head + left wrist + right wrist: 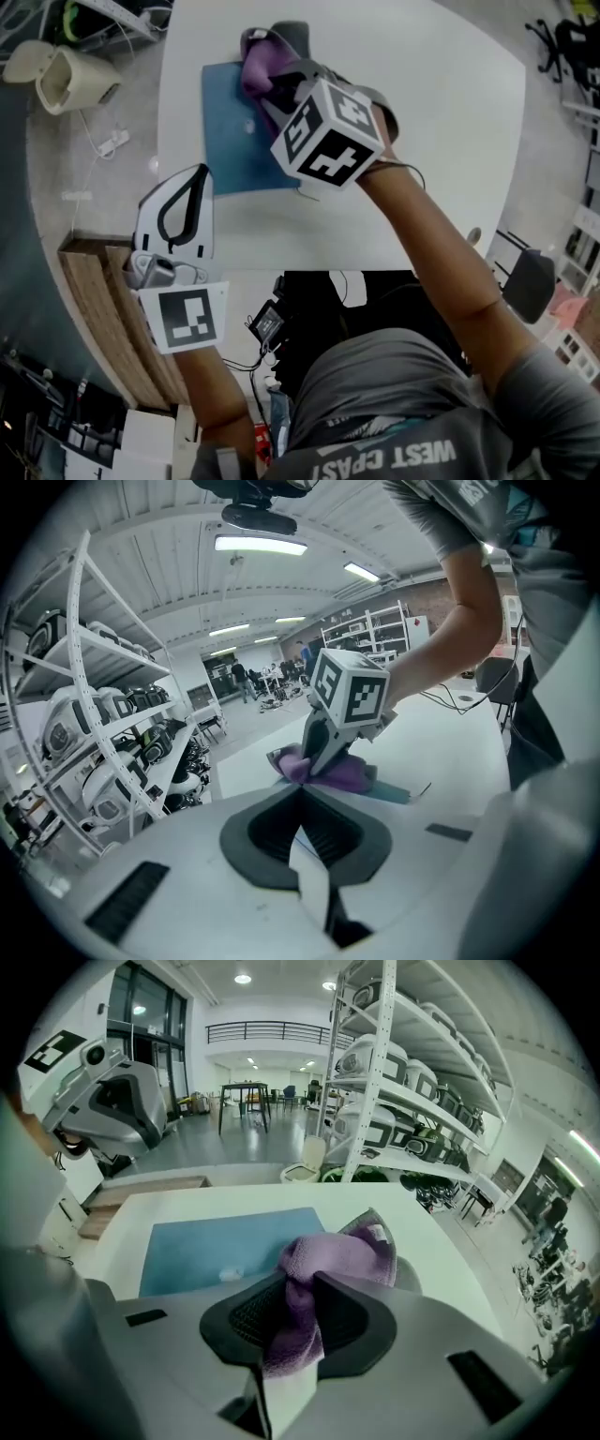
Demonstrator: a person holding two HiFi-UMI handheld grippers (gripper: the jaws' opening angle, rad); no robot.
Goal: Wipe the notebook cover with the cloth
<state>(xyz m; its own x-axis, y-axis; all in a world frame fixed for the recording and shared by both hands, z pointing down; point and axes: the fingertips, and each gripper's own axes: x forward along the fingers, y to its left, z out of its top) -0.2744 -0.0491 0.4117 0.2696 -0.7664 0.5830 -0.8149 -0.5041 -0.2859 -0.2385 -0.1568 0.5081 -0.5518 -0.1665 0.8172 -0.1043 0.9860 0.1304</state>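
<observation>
Notebook [230, 131] lies flat by the table's [422, 141] left edge. The right gripper [298, 1297] pinches the purple cloth [255, 66] at its far right corner. The left gripper [302, 803] hovers near the table's near left corner, jaws pressed together.

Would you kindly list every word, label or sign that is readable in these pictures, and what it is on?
"WEST COAST": upside down on the person's grey shirt.
White tag on the purple cloth: too small to read.
Black-and-white square markers: patterns only, no letters.
</observation>
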